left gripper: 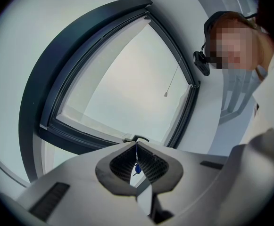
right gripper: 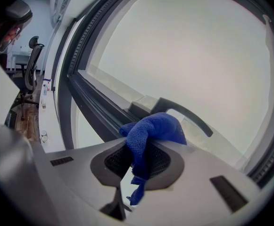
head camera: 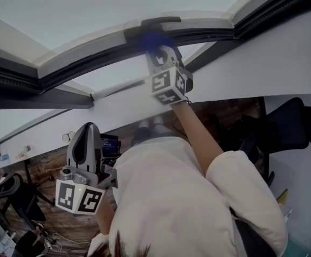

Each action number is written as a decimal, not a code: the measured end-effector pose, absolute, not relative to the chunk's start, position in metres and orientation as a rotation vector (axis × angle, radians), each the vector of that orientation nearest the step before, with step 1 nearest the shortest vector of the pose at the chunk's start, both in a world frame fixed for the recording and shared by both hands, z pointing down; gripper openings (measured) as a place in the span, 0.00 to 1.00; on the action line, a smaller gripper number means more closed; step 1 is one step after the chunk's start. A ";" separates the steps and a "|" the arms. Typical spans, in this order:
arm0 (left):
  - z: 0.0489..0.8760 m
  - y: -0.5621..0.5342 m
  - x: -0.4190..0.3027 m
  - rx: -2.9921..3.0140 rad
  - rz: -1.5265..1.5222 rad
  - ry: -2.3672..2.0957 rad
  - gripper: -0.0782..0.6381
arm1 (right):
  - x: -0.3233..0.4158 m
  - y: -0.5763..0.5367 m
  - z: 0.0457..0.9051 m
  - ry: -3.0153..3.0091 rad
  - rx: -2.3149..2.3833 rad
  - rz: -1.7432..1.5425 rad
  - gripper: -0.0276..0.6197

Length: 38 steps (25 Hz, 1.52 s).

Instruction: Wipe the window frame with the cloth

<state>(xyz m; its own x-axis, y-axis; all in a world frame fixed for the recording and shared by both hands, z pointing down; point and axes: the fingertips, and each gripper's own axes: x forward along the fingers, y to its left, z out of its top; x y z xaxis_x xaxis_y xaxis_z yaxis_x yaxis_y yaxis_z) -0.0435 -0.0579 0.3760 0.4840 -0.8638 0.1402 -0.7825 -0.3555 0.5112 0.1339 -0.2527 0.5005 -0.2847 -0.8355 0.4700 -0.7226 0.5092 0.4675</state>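
A blue cloth (right gripper: pixel 151 133) is clamped in my right gripper (right gripper: pixel 139 149), bunched over the jaw tips with a tail hanging down. In the head view the right gripper (head camera: pixel 156 51) is raised overhead and presses the cloth (head camera: pixel 153 40) against the dark window frame (head camera: pixel 91 63), right by the dark window handle (head camera: pixel 160 21). The handle (right gripper: pixel 186 116) and frame rail (right gripper: pixel 96 105) lie just beyond the cloth. My left gripper (head camera: pixel 85 138) hangs low at the left, shut and holding nothing. The left gripper (left gripper: pixel 137 147) looks up at the window frame (left gripper: pixel 70 140).
A white sill (head camera: pixel 262 63) runs below the window. Black office chairs stand at the right (head camera: pixel 300 127) and lower left (head camera: pixel 5 189) on a wooden floor. A blind cord (left gripper: pixel 166 94) hangs across the pane. The person's torso fills the lower middle of the head view.
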 end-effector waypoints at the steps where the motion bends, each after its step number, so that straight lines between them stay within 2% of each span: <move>1: 0.376 -0.058 -0.043 2.213 -0.208 -1.358 0.12 | 0.131 -0.252 0.501 -2.075 1.260 -0.215 0.11; 15: 0.368 -0.048 -0.055 2.199 -0.239 -1.437 0.12 | 0.108 -0.250 0.499 -2.161 1.190 -0.228 0.11; 21: 0.374 -0.036 -0.078 2.149 -0.211 -1.500 0.12 | 0.113 -0.239 0.491 -2.417 1.247 0.027 0.12; 30: 0.386 -0.047 -0.083 2.169 -0.149 -1.466 0.12 | 0.151 -0.120 0.447 -2.562 1.247 0.066 0.12; 38: 0.383 -0.051 -0.071 2.215 -0.127 -1.421 0.12 | 0.177 -0.045 0.450 -2.504 1.290 0.198 0.12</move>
